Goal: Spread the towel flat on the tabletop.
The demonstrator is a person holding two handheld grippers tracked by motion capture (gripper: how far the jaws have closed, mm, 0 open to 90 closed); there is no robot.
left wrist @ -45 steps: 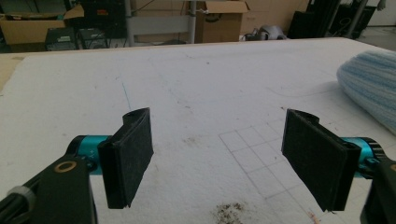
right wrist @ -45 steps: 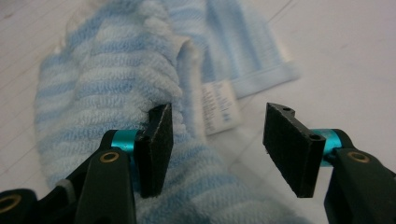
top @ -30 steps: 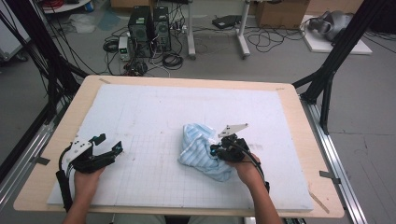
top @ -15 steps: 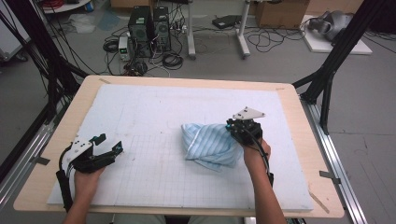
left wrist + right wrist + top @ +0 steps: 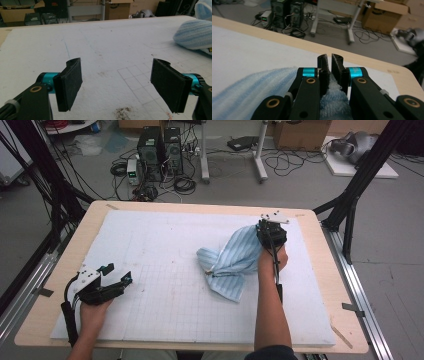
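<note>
My right tongs (image 5: pixel 270 231), upper right of frame, pinch a corner of the towel (image 5: pixel 231 263), which trails toward centre, partly spread, rest still bunched. My left tongs (image 5: pixel 116 282), lower left, rest agape on the bench (image 5: pixel 150 240).

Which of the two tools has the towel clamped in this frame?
The right tool, near the table's far right: its jaws are shut on the blue striped towel. The left tool sits open over bare mat.
</note>
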